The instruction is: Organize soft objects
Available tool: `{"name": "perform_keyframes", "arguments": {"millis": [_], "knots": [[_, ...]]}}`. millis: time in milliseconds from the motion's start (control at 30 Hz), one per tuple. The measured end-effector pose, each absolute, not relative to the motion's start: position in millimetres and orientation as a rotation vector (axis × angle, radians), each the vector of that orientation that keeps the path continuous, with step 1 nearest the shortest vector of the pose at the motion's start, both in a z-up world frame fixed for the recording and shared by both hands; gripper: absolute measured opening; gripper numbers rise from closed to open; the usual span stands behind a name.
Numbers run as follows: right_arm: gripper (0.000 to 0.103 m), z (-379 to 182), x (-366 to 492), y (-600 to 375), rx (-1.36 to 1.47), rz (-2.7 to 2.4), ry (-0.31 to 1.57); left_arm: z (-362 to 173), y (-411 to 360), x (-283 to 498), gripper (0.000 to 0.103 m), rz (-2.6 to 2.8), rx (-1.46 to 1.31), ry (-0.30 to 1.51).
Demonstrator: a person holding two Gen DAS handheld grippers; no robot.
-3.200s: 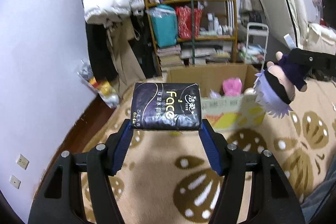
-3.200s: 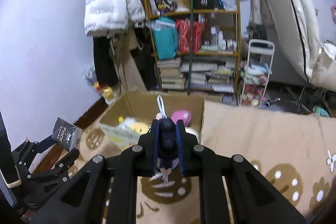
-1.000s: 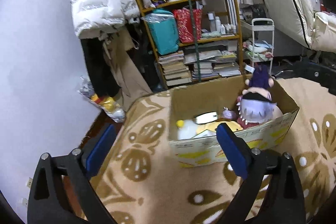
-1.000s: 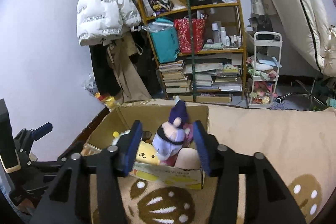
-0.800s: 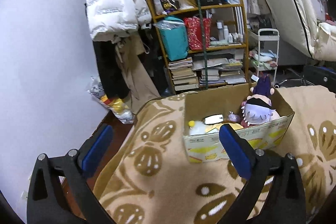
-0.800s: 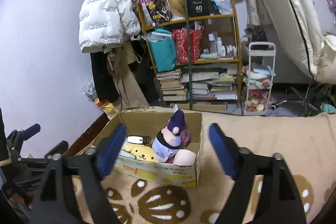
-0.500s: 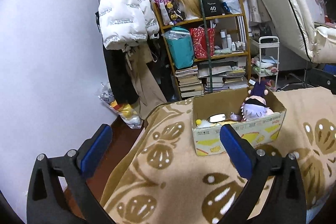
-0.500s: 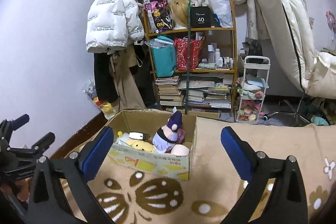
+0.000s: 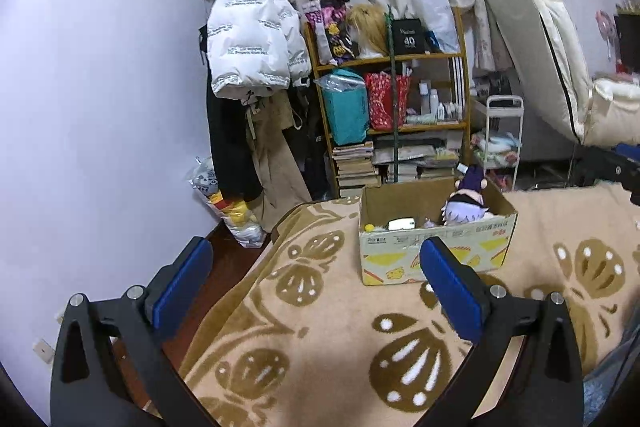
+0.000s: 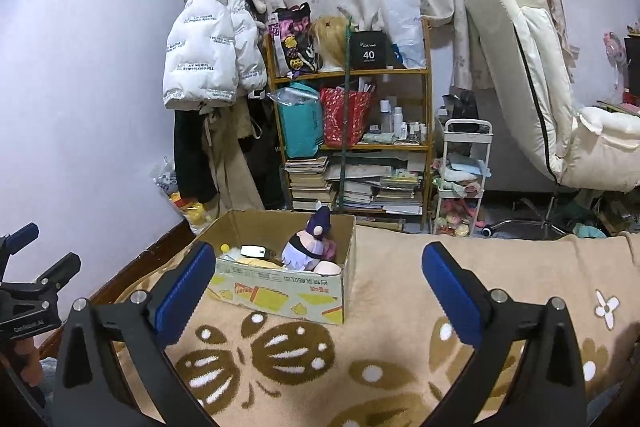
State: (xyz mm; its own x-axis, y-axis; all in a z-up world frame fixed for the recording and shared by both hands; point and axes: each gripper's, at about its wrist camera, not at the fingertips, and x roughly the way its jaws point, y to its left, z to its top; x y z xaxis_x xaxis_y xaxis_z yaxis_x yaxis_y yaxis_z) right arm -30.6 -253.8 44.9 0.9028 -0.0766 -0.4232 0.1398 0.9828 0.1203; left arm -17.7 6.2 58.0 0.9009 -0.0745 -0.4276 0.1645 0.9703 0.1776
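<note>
Left gripper (image 9: 316, 267) spread wide, blue pads (image 9: 184, 281) bare, nothing held. Right gripper (image 10: 316, 269) likewise released and empty above the patterned blanket (image 10: 400, 287). Beyond both, a cardboard box (image 10: 280, 293) resting on the blanket's far left corner, near its edge. Inside the box: a purple-hatted doll (image 10: 310, 247) upright at the right side, a dark tissue pack (image 10: 256, 251) and yellow plush (image 10: 252, 261) at left. Behind, a crowded shelf (image 10: 360, 147) and white jacket (image 10: 208, 51).
</note>
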Motion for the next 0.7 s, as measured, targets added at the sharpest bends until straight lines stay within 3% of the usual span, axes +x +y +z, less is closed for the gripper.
{"name": "perform_keyframes", "arguments": {"millis": [700], "knots": [[0.103,43,-45,-253,0.143,-0.178,0.423,49,3,-35,0.102,-0.114,0.210,0.407]]}}
